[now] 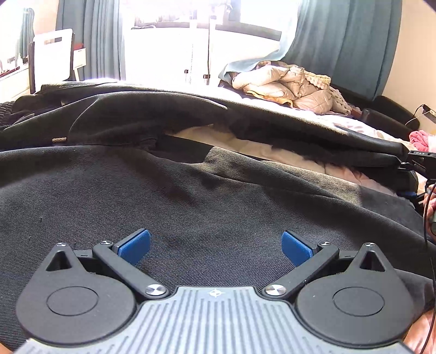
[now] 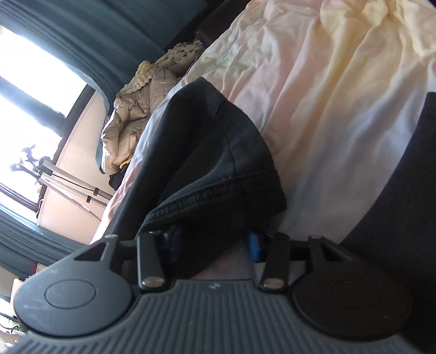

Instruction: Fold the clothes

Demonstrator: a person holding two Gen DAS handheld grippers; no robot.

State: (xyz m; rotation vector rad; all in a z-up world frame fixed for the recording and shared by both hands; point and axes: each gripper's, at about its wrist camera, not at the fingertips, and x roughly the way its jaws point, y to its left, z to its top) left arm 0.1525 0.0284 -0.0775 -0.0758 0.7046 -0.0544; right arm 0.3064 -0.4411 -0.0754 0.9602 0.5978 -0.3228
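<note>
Left gripper (image 1: 215,246) hovering low over the dark garment (image 1: 190,201), jaws gaping wide, two blue pads (image 1: 135,246) showing, nothing lying between them. Right gripper (image 2: 214,243) pinching a stitched hem of the same dark garment (image 2: 218,174), jaws drawn in narrow around a thick bunch of cloth, one blue pad (image 2: 253,245) showing clearly, the other mostly sitting in shadow.

Spreading out from the left jaws: one broad grey-black panel filling the foreground, one fold of it arching up behind, a strip of pale sheet (image 1: 245,147) peeking out under that arch. Part of the right gripper (image 1: 419,160) sitting at the far right edge, just beside the fold's end.

Spreading out from the right jaws: the gripped cloth rising away in one dark tube-like shape, lying on the cream sheet (image 2: 327,95), camera tilting heavily sideways.

Farther off: one beige puffer jacket (image 1: 286,84) lying crumpled near the bed's far end, also showing in the right view (image 2: 130,119). One pink item (image 1: 418,137) sitting at the right edge, too small for naming. Teal curtains (image 1: 340,40) hanging on both sides of one bright window (image 1: 190,16). One white chair (image 1: 54,51) standing at far left.
</note>
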